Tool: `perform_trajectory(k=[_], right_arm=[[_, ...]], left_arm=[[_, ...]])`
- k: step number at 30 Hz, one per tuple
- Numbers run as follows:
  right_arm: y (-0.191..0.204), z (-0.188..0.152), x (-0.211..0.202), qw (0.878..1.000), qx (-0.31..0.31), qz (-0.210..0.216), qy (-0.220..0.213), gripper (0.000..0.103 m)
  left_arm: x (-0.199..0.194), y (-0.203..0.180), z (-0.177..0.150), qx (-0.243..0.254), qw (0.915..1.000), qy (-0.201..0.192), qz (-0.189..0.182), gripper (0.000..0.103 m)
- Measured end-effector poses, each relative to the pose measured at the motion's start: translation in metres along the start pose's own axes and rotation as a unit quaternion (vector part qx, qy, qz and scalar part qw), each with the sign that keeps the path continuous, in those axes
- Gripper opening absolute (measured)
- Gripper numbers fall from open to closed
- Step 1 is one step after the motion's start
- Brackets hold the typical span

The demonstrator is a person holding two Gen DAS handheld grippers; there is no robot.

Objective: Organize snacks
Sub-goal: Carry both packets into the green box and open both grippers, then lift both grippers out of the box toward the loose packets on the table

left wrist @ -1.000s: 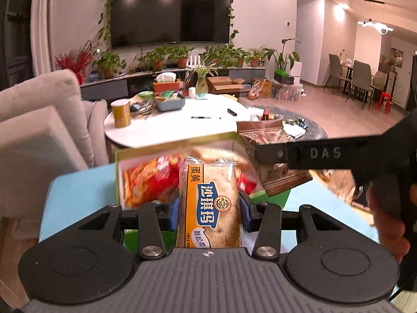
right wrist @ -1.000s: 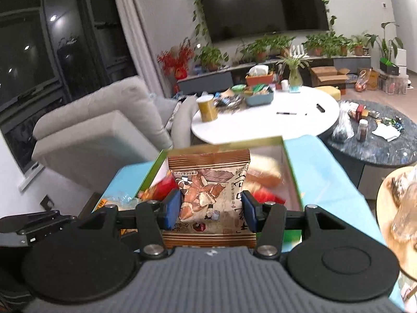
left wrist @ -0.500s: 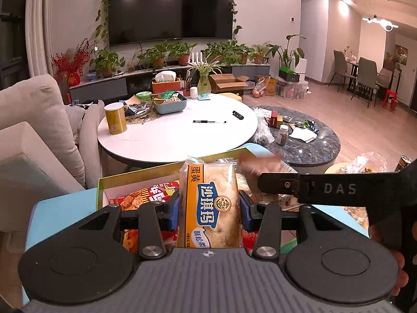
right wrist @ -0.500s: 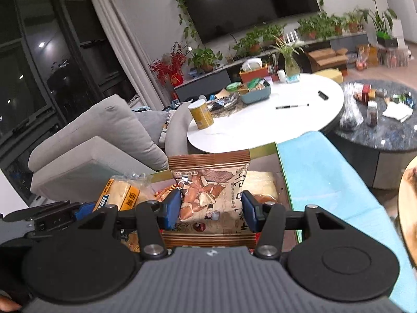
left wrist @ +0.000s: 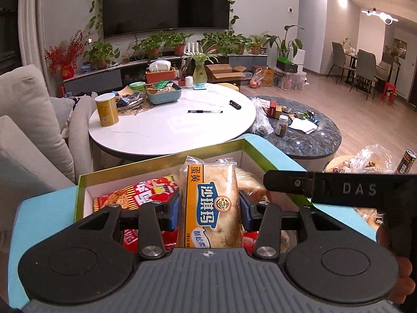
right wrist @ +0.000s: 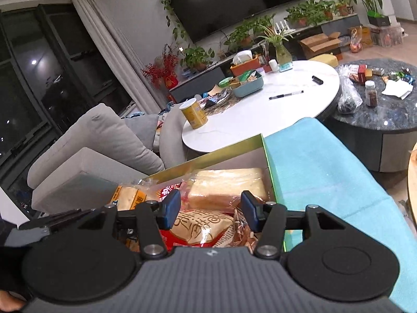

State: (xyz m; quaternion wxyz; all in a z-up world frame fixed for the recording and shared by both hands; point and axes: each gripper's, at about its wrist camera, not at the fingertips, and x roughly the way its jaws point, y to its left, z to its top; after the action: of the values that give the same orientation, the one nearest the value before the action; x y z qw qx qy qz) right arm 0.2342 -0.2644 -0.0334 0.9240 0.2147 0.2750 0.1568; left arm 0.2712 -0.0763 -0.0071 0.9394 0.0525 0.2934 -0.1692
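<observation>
Yellow-and-blue pastry packet [left wrist: 211, 208], upright, clamped between left gripper [left wrist: 210, 210] pads above green-rimmed box [left wrist: 161, 159] on blue surface. Right gripper [right wrist: 211, 210] spread apart, holding nothing, over bread bags [right wrist: 226, 186] at box's right edge.

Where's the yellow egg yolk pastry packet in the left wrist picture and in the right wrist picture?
Left wrist view: the yellow pastry packet stands upright at lower centre, clamped by the left gripper.
Right wrist view: it shows at lower left, partly hidden, over the snack box's left side.
Shared landmark: the yellow can on the white round table.
</observation>
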Motion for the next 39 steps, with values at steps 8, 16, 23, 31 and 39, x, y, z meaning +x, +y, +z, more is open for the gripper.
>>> perform_trajectory(k=[8, 16, 23, 31, 39], right_arm=[[0.000, 0.001, -0.010, 1.000, -0.002, -0.009, -0.015, 0.076], [-0.002, -0.003, -0.016, 1.000, -0.008, -0.017, -0.013, 0.076], [0.000, -0.008, -0.027, 1.000, -0.006, -0.020, -0.012, 0.076], [0.012, -0.015, -0.048, 1.000, -0.012, -0.023, -0.015, 0.076], [0.030, -0.028, -0.073, 0.999, -0.029, -0.022, -0.014, 0.076]], left_arm=[[0.017, -0.009, -0.006, -0.001, 0.9998, 0.002, 0.019, 0.058], [0.003, -0.008, -0.009, 0.002, 0.9996, -0.004, 0.027, 0.070], [-0.019, -0.005, -0.013, -0.001, 0.9993, -0.011, 0.037, 0.073], [-0.050, -0.010, -0.016, 0.007, 0.9991, -0.023, 0.034, 0.074], [-0.091, -0.005, -0.029, -0.001, 0.9983, -0.038, 0.044, 0.078]])
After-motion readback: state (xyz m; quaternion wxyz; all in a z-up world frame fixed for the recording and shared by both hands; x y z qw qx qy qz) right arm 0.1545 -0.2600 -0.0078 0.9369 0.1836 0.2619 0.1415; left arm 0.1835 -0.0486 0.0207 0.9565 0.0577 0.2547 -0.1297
